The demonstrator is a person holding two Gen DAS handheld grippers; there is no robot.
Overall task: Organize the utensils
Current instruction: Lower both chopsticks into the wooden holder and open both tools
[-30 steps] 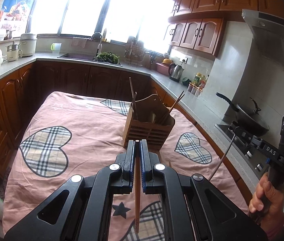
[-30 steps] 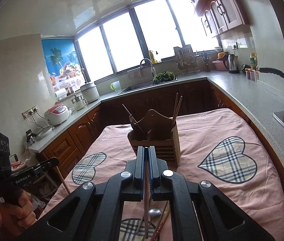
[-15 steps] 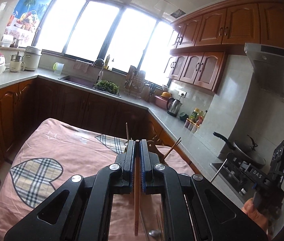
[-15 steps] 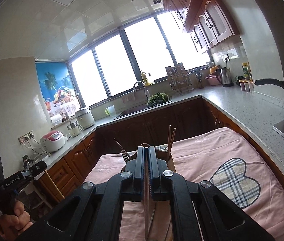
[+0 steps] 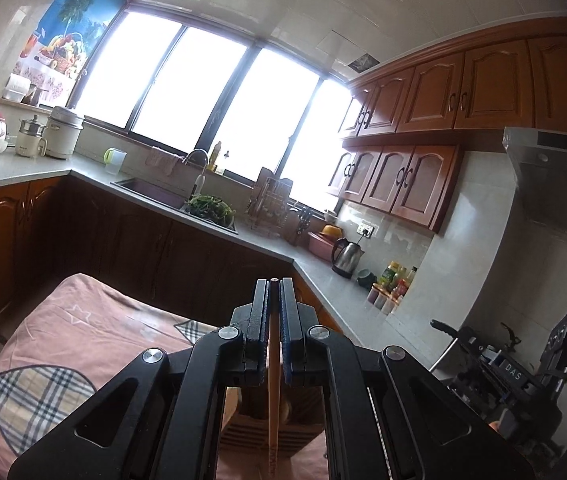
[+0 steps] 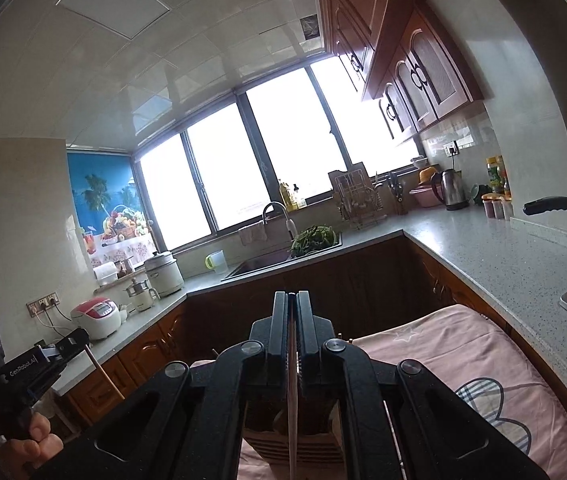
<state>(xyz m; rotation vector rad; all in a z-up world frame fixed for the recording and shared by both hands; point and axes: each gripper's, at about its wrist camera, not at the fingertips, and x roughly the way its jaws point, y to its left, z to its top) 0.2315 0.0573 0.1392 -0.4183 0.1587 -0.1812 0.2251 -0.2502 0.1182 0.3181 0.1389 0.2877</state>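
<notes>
The left gripper has its jaws clamped on a thin wooden chopstick. The right gripper has its jaws clamped on a thin pale stick. Both sticks hang over the slatted wooden holder on the soft pink surface.

A slim, pale wooden chopstick is clamped upright between the closed black fingers of the left gripper. Below the fingers, a slatted brown wooden utensil holder is seen standing on the desk covered by a pink cloth with plaid hearts. At the right edge, the black right gripper is seen gripping a thin metal utensil handle.
</notes>
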